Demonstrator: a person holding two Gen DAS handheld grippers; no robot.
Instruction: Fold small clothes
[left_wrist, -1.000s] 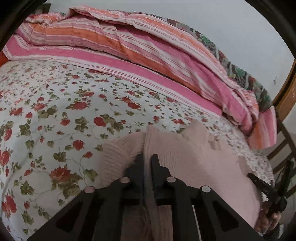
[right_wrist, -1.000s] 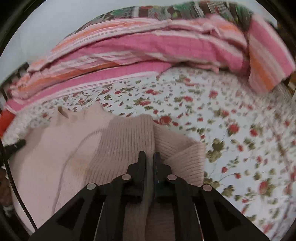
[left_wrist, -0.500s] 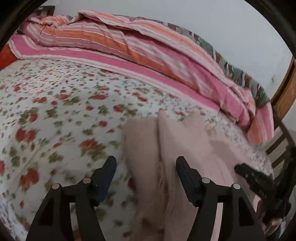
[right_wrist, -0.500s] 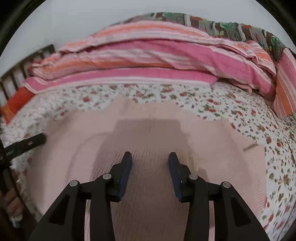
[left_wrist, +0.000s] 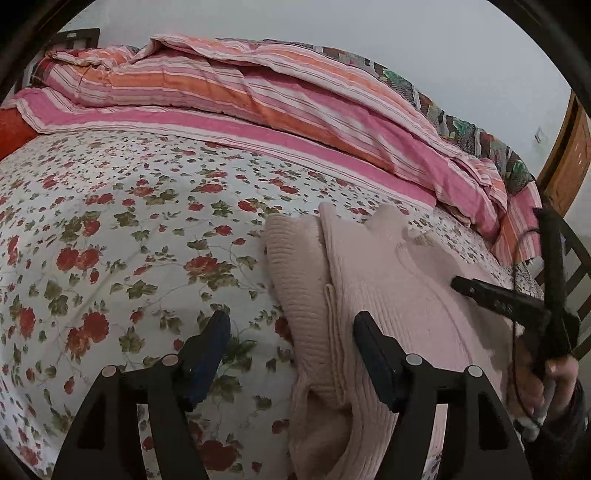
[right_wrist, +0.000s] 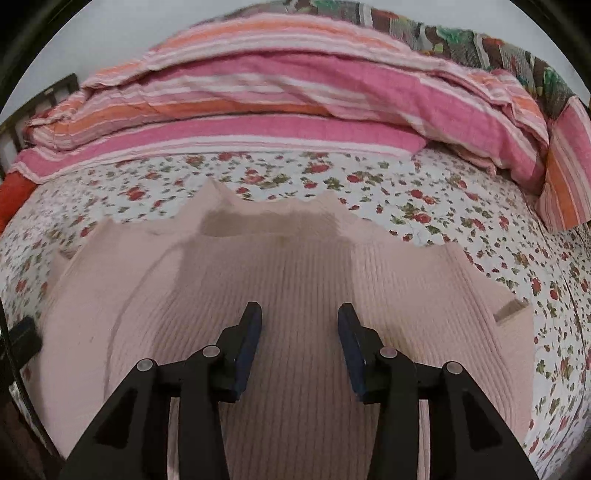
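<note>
A pale pink ribbed sweater lies on the floral bedsheet, its left sleeve folded in along the body. My left gripper hovers over that folded left edge; its jaws are opening and the pads touch nothing. In the right wrist view the sweater spreads wide, with a folded cuff at its right side. Above its middle my right gripper stands open and holds nothing. The left wrist view also shows the right gripper and the hand that holds it.
A bundled pink and orange striped quilt runs along the back of the bed, with a patterned blanket behind it. A red cushion sits at the far left. Wooden furniture stands at the right. Bare floral sheet lies left of the sweater.
Both grippers were shut on folds of the sweater a second ago. They have opened and let it go, and the sweater now lies flat beneath them.
</note>
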